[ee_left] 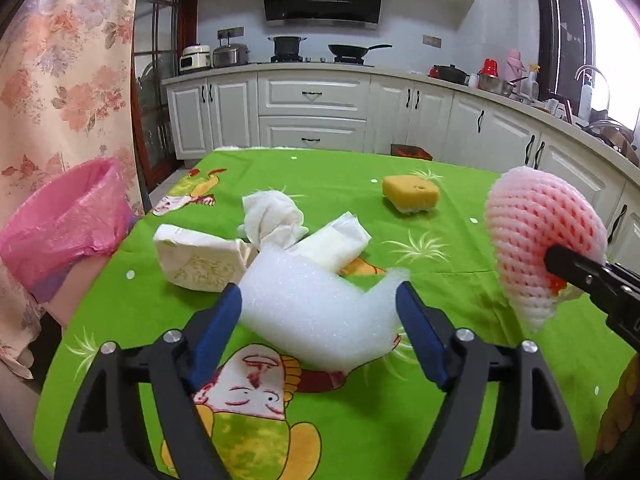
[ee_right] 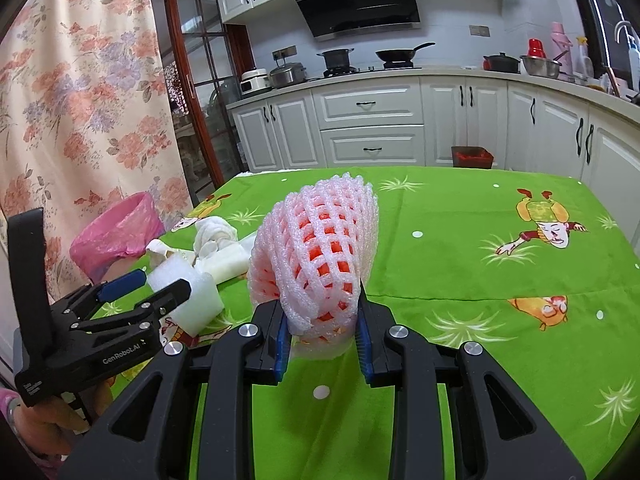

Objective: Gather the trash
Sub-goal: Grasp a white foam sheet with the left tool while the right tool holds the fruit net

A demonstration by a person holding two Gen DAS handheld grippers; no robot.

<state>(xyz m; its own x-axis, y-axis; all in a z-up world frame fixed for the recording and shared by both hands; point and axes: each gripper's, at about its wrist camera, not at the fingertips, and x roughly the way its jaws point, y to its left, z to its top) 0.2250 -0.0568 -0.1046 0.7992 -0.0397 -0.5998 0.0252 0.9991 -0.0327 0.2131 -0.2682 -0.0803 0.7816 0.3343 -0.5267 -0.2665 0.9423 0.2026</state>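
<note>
Left wrist view: left hand-held gripper (ee_left: 320, 304) at bottom centre, blue pads spread wide around a white foam piece (ee_left: 316, 312) lying on the green tabletop (ee_left: 440, 208); can't tell if pads touch it. Behind the foam, centre frame: crumpled white tissue (ee_left: 272, 216) and two white wrappers (ee_left: 200, 260). Yellow sponge (ee_left: 410, 193) sits apart, upper right of centre. Pink trash bag (ee_left: 64, 224) at left edge, open mouth up. Pink foam fruit net (ee_left: 540, 240) at right, off the cloth, pinched by right hand-held gripper.

Right wrist view: right hand-held gripper (ee_right: 322, 336) bottom centre, clamped narrow on fruit net (ee_right: 316, 256), orange showing through mesh. Left gripper w/ foam at lower left; bag (ee_right: 120, 232) further left.
</note>
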